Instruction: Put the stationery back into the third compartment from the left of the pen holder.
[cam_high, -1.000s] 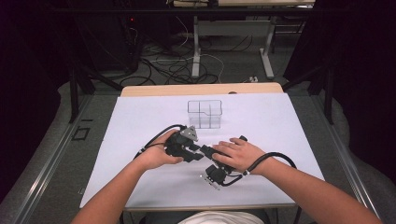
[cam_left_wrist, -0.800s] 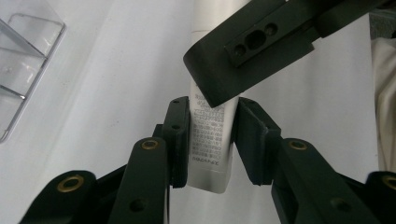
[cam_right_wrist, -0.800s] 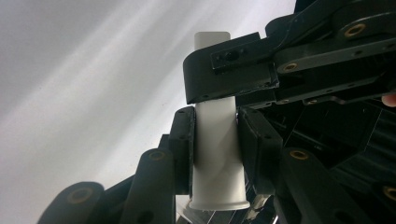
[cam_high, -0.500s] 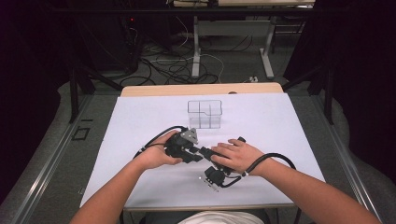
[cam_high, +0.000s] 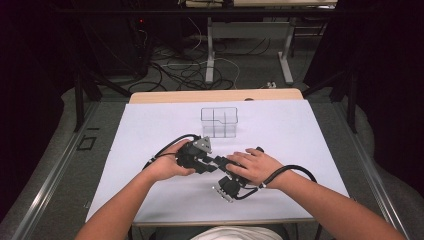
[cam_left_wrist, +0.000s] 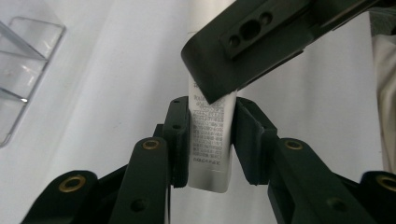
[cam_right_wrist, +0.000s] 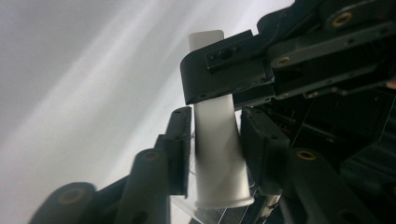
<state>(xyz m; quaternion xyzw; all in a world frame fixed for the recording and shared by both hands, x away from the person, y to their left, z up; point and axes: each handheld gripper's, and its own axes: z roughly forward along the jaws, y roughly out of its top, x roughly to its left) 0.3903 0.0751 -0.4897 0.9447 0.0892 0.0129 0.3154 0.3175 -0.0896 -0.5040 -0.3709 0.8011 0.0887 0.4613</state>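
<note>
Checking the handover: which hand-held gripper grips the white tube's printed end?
The left hand-held gripper: its pads press the white tube at the small-print end; the right hand-held gripper clasps plain white.

A clear plastic box with inner dividers (cam_high: 219, 121) stands on the white-covered counter (cam_high: 300, 135), toward its far side. Beyond the counter, dark cables (cam_high: 175, 70) sprawl across the floor.

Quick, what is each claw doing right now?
Left claw: closed on the white tube.
Right claw: around the same white tube, jaws just opening; grip cannot be told.
</note>
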